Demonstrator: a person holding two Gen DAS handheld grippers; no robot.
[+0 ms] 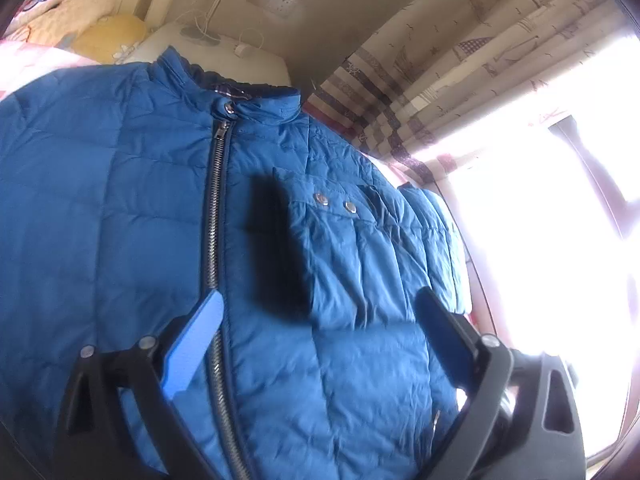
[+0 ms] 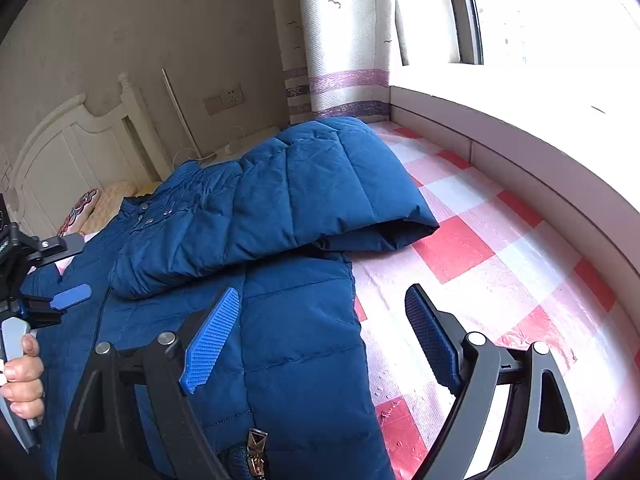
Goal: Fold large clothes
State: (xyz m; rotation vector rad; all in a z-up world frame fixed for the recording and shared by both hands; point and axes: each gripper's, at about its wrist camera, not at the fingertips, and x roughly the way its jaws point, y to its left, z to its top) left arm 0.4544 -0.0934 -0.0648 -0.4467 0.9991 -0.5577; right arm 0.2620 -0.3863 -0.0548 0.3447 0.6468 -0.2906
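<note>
A blue quilted puffer jacket [image 1: 120,208] lies front up on the bed, zipped, collar at the far end. One sleeve [image 2: 280,200] is folded across its chest. My left gripper [image 1: 320,304] is open and empty, just above the jacket's front beside the zipper [image 1: 216,200]. My right gripper [image 2: 324,304] is open and empty, over the jacket's side edge [image 2: 352,300] near the hem. The left gripper also shows in the right wrist view [image 2: 70,268], held in a hand at the far left.
The bed has a red, pink and white checked cover [image 2: 500,264]. A white headboard [image 2: 80,140], pillows [image 1: 108,32] and a bedside stand lie beyond the collar. A low ledge [image 2: 520,152] under the bright window and a patterned curtain [image 1: 460,60] border the bed.
</note>
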